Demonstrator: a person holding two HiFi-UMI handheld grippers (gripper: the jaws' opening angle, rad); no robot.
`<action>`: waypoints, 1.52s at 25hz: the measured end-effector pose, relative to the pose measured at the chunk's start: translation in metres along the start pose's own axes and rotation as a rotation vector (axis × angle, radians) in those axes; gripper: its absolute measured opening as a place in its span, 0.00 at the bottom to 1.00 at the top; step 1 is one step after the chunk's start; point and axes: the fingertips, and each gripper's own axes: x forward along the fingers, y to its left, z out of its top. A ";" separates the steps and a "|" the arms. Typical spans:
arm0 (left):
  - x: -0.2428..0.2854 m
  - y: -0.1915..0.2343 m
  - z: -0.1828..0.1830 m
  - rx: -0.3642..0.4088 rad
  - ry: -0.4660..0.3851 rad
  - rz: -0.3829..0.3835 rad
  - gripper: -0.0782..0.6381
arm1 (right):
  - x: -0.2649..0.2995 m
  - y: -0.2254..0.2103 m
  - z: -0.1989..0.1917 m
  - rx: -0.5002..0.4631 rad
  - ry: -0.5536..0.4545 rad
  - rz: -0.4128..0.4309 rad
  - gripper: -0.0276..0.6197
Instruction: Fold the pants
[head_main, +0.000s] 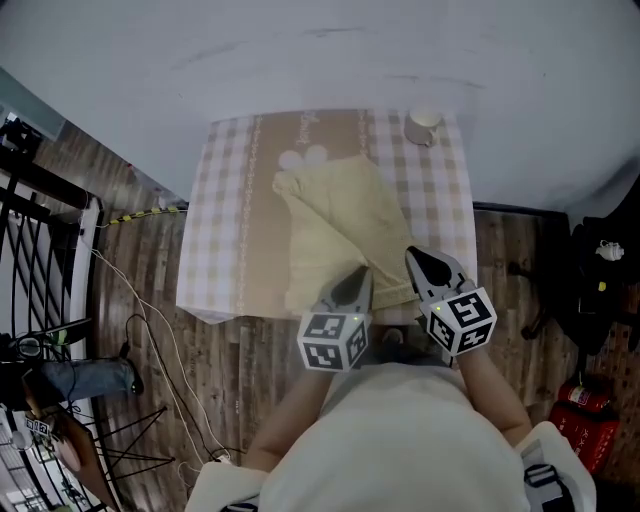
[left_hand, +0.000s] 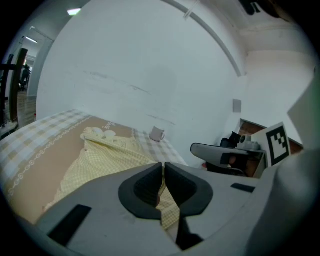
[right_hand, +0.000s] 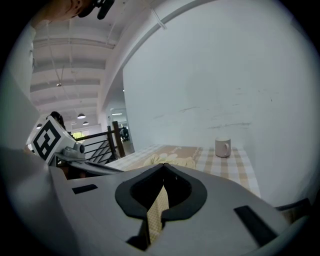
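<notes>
Head view: pants (head_main: 340, 225), long axis near-to-far on table (head_main: 215, 220), perhaps tilted left

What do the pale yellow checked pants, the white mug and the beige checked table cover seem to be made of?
The pale yellow checked pants look like thin matte woven cloth: they fold and crease softly. The white mug is probably glazed ceramic, smooth and rigid. The beige checked table cover seems cloth too, draping over the edge.
</notes>
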 end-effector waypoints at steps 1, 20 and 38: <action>0.004 -0.007 -0.003 0.001 0.005 -0.002 0.13 | -0.003 -0.005 -0.001 0.003 0.001 0.002 0.04; 0.065 -0.088 -0.087 0.064 0.194 -0.047 0.13 | -0.048 -0.065 -0.035 0.041 0.049 0.002 0.04; 0.075 -0.092 -0.121 0.086 0.319 -0.051 0.21 | -0.053 -0.068 -0.036 0.042 0.061 0.021 0.04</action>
